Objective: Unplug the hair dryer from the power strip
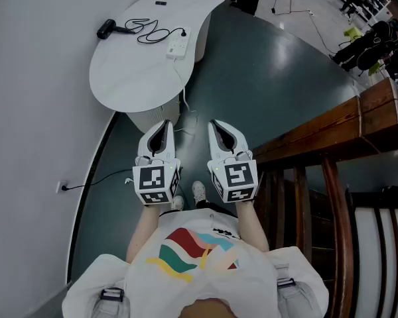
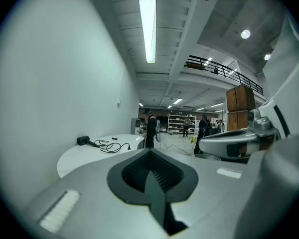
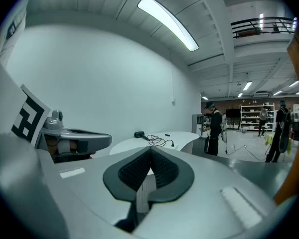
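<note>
Ahead, on the white table (image 1: 132, 78), lie the hair dryer (image 1: 107, 28), its looped cord (image 1: 149, 30) and the power strip (image 1: 177, 46). Nearer us, left gripper (image 1: 164, 124) and right gripper (image 1: 216, 124) are both closed, empty. We should step close, pin the strip, then pull the plug (image 1: 183, 32) straight.

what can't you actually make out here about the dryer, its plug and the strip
- Head view: whether the plug sits in the power strip; too small.
- Head view: what the small dark thing on the table is; too small.
- Left gripper view: the table's near part, hidden behind the shut left claw.
- Right gripper view: the hair dryer is tiny, and the strip can't be picked out beyond the shut right claw.
</note>
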Available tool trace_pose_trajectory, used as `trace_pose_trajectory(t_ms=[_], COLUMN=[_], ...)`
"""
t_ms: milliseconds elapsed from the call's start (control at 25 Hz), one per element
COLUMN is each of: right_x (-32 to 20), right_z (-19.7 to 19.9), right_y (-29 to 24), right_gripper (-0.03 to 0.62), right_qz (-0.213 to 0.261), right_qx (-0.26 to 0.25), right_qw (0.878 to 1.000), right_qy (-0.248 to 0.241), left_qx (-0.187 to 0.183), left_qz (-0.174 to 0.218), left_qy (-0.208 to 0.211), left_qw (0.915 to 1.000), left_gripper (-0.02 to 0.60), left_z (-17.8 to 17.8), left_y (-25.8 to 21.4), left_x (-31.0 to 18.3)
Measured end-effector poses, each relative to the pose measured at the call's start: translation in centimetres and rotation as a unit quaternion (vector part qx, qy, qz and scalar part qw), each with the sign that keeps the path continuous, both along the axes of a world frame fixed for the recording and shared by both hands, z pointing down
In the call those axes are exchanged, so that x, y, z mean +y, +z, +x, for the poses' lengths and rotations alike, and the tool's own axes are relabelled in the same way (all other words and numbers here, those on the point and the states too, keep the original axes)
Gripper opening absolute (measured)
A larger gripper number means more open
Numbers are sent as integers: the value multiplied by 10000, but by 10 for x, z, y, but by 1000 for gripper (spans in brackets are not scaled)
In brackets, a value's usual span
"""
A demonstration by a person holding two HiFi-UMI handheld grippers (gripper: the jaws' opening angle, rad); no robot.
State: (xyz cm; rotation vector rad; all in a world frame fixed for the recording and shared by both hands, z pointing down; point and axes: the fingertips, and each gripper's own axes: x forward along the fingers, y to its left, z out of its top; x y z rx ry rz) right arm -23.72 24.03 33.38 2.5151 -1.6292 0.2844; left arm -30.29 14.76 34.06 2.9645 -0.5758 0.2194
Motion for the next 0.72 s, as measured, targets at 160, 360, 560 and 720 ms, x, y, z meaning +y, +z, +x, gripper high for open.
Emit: trace_pose_trajectory(t_ms=[160,360,560,720], right_x=[3,8,16,26], right_z=[5,18,31,49], right_y=[3,4,9,9], right_gripper=[11,11,11,12], right_qz=[13,-3,64,369], right_qx=[-57,-48,-171,-411], right_qw=[10000,9999,9997,9981], right_qy=[28,92,167,282], left_qx=[-34,-24,-24,13], left_qz=[3,47,21,82], left_qy=[-28,-23,32,56], left_qw=[10000,10000,10000,9999], left_gripper=[0,0,0,0], left_z=[3,12,24,37], left_y=[2,-2,0,-1], left_x=[0,0,6,8])
